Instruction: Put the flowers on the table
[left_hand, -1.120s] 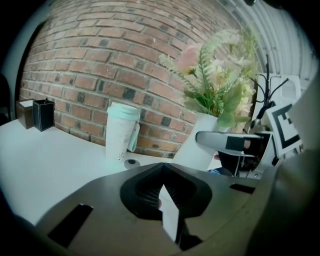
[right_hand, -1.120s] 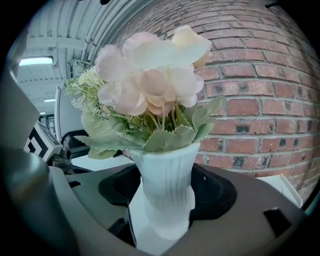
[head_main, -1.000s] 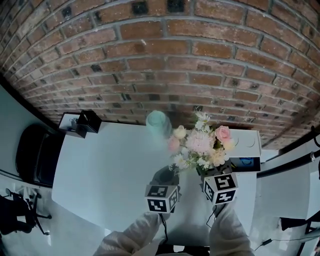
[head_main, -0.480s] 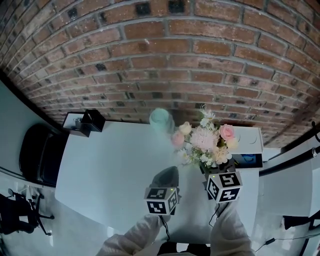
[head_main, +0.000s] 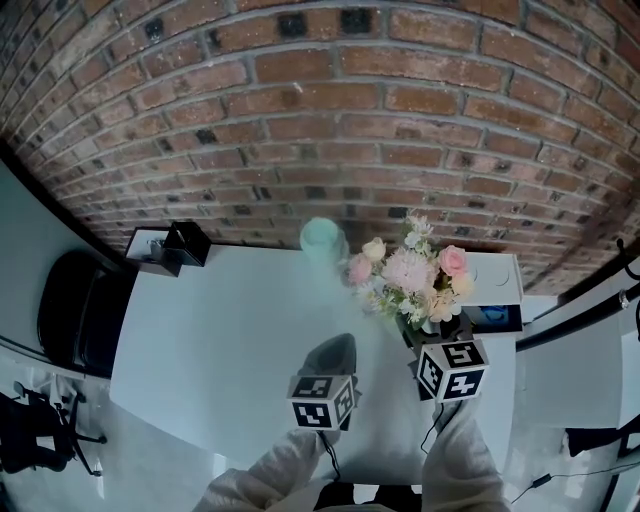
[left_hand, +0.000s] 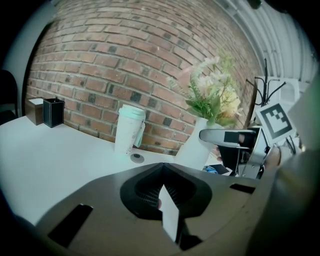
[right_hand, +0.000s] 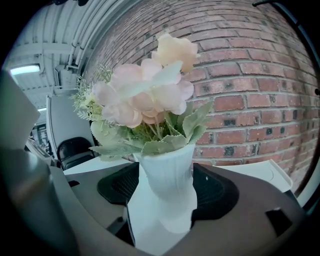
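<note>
The flowers (head_main: 410, 275) are contained in a white vase (right_hand: 165, 170), which is seated upright on the table (head_main: 220, 330) towards its right end. The right tongs (right_hand: 161, 197) are being opened, with the vase between them. Placement is judged done, and only withdrawal is left. The left tongs (left_hand: 162, 197) are closed and nothing is held. The contents of the lidded cup (left_hand: 128, 131) nearby cannot be seen.
</note>
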